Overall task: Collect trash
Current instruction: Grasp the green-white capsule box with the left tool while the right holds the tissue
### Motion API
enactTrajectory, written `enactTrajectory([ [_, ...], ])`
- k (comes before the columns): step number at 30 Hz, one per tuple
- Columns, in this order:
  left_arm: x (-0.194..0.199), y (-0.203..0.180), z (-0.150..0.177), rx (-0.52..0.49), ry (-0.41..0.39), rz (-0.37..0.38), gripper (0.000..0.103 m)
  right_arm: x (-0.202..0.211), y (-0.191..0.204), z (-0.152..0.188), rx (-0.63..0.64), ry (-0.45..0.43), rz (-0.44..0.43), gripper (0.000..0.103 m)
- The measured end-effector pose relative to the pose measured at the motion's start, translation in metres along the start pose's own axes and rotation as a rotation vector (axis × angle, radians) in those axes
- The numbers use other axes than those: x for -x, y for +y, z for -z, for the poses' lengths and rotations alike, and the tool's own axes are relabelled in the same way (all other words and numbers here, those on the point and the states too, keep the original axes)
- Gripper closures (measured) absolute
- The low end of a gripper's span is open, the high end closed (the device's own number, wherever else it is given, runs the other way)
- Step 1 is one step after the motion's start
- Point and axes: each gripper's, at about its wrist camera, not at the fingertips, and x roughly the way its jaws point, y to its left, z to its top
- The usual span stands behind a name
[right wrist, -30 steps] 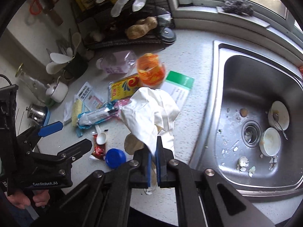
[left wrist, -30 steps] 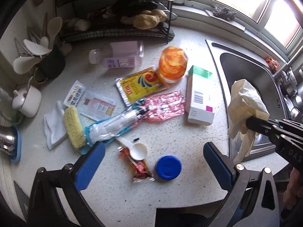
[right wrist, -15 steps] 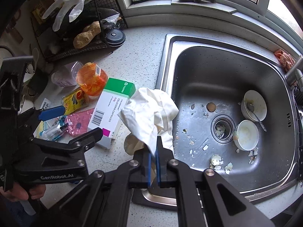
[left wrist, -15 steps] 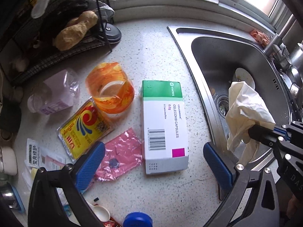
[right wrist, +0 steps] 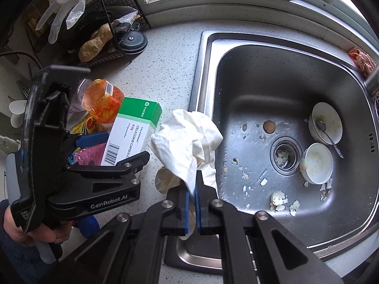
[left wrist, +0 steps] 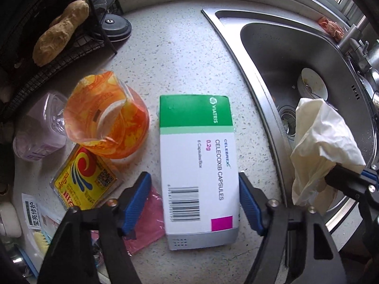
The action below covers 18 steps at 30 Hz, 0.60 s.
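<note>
The box [left wrist: 197, 165], a green-and-white capsule carton, lies flat on the counter [left wrist: 177, 54] directly under the left claw [left wrist: 194, 203], between its two blue pads. Its long axis runs straight ahead of the claw, green end far, barcode end near, so the pads face its two long sides across the short width. The jaws are closing; the right pad looks to be at the box's edge, while a sliver of counter shows beside the left one, so I judge the grip not yet made. The left claw is plainly the nearer one.

The right claw [right wrist: 192, 203], off to the left claw's right by the sink [right wrist: 296, 75] rim, is pinched tight on a crumpled cream glove [right wrist: 187, 142] and has no room for more.

Left of the box sit a pink wrapper [left wrist: 146, 222], a yellow sachet [left wrist: 85, 179] and an orange cup [left wrist: 106, 120].
</note>
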Motion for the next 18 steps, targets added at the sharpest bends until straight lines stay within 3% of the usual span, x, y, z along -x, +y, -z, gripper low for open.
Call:
enactTrajectory([
  [8,0.039,0.009,0.021,0.047,-0.071,-0.013,0.046,0.015,0.005,0.006,0.009,-0.020,-0.024,0.099],
  [18,0.092,-0.016,0.082,0.046,-0.088,0.002,0.046,0.050,0.026,0.044,0.065,-0.057,-0.077,0.099],
])
